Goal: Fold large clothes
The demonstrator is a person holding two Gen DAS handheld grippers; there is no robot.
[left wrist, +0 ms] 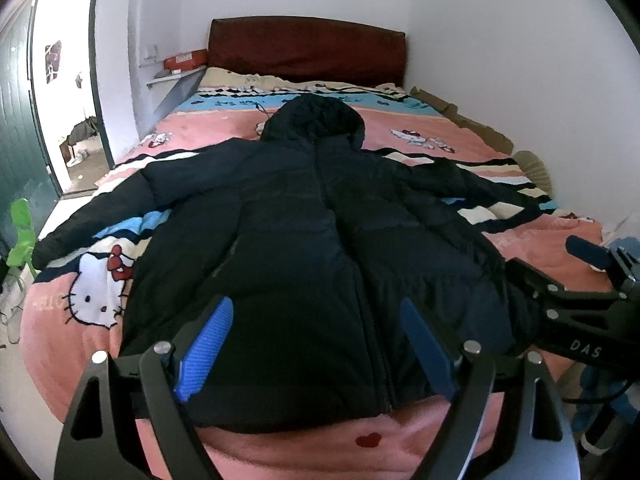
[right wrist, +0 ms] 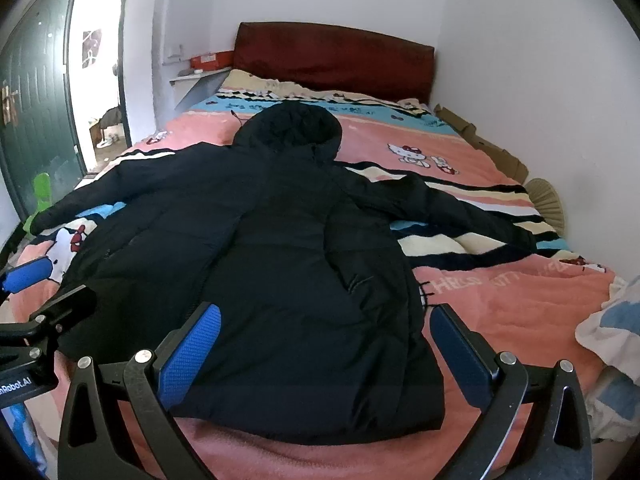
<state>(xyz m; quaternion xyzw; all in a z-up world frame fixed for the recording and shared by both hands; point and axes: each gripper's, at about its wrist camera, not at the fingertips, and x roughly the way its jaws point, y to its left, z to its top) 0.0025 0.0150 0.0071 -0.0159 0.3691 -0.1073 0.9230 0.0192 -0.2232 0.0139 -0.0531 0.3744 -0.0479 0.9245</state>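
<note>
Left gripper (left wrist: 316, 344) hangs over the near edge of the bed (left wrist: 472, 136) with its two fingers spread wide, gripping nothing; each black metal finger carries a ribbed blue pad (left wrist: 206, 346). Between and beyond those fingers lies the jacket (left wrist: 304, 216), a black puffy quilted coat laid flat with its zipped front up, hem at the near edge, rounded hood (left wrist: 316, 120) toward the headboard (left wrist: 308, 48) and both sleeves stretched toward the side edges. Under it is a fuzzy pink blanket (left wrist: 56, 332) with cartoon-cat prints and bands of cream, black and blue. The dark red headboard looks padded and rectangular. At the right of this view the right gripper (left wrist: 596, 276) shows side-on, black bracketed metal with a blue pad, close to the jacket's near right corner

From the right wrist view, the right gripper (right wrist: 326, 344) has its fingers spread just as wide and empty, framing the lower right part of the jacket (right wrist: 280, 240); its right blue pad (right wrist: 456, 348) sits over bare pink blanket (right wrist: 520, 300) just beside the hem corner. The hood (right wrist: 292, 128) bulges smooth and domed, and the right sleeve (right wrist: 460, 208) tapers across the striped bands toward the right edge of the bed (right wrist: 404, 136). The left gripper (right wrist: 30, 276) juts in at the left border, its blue pad over the blanket beside the jacket. A rumpled pale cloth (right wrist: 612, 328) bunches at the near right corner
</note>
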